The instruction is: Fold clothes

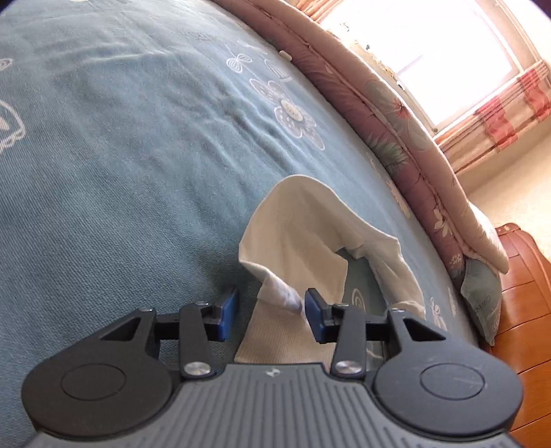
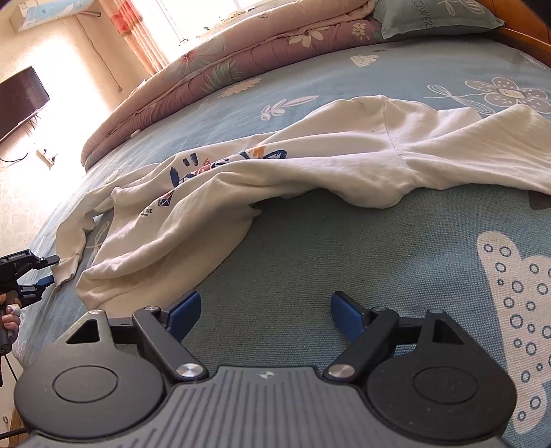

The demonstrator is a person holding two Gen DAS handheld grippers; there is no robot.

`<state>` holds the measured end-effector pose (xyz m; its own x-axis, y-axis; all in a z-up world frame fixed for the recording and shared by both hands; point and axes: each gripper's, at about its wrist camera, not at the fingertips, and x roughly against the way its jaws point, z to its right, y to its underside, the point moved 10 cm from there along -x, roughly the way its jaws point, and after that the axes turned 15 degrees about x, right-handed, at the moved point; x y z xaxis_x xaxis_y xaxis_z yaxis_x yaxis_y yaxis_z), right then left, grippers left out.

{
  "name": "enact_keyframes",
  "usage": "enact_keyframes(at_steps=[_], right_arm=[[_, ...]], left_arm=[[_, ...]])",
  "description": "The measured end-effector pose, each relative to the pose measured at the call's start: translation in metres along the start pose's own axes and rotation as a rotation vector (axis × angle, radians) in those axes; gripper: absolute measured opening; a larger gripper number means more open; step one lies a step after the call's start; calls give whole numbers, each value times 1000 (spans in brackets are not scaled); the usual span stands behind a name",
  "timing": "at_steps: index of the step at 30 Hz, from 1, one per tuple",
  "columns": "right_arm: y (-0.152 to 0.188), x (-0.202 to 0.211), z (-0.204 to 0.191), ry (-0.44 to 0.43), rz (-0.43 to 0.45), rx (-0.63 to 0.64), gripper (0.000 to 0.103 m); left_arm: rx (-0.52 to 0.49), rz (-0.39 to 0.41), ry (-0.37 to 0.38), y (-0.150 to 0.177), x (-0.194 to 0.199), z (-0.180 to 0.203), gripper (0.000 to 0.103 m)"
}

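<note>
A cream sweatshirt (image 2: 310, 158) with a printed front lies crumpled across the blue bedspread (image 2: 310, 248). Its sleeve stretches toward the left, and the sleeve's ribbed cuff (image 1: 286, 337) lies between the open blue pads of my left gripper (image 1: 272, 315); I cannot tell whether they touch it. The left gripper also shows in the right wrist view (image 2: 48, 268) at the sleeve's end. My right gripper (image 2: 265, 310) is open and empty, just above the bedspread, near the sweatshirt's hem (image 2: 103, 293).
A rolled floral quilt (image 2: 213, 72) lies along the far side of the bed under a bright window (image 1: 430, 51). A blue pillow (image 2: 430, 17) sits by the wooden headboard (image 1: 523, 310). A dark television (image 2: 20, 100) stands at the left wall.
</note>
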<state>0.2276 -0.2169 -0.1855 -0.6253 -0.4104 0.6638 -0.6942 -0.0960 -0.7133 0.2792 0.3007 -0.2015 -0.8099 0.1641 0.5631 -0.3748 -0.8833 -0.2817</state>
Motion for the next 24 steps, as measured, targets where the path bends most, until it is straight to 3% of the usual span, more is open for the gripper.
enact_keyframes(at_steps=[5,10,12,15,18,24], right_arm=[[2,3,-1,-2,4,-7,87],[1,1,-2,-4,-1,-3,91],[2,0,-5,4,-2,10,92],[2,0,-6,14,-2,18,92],[1,-1,-5,14,-7,16,92],[0,-2,-7,23,-17,32,92]], left_arm=[[25,-67,114,32,7,-5,42],[51,-77,142,27,1,-5,40],[33,-75,116,27,-2,-1,31],[-54,-104,18,31,-1,0,2],[-125,-119,-32,23,12,3,2],[-194,-45,-164,-32,52,-7,2]])
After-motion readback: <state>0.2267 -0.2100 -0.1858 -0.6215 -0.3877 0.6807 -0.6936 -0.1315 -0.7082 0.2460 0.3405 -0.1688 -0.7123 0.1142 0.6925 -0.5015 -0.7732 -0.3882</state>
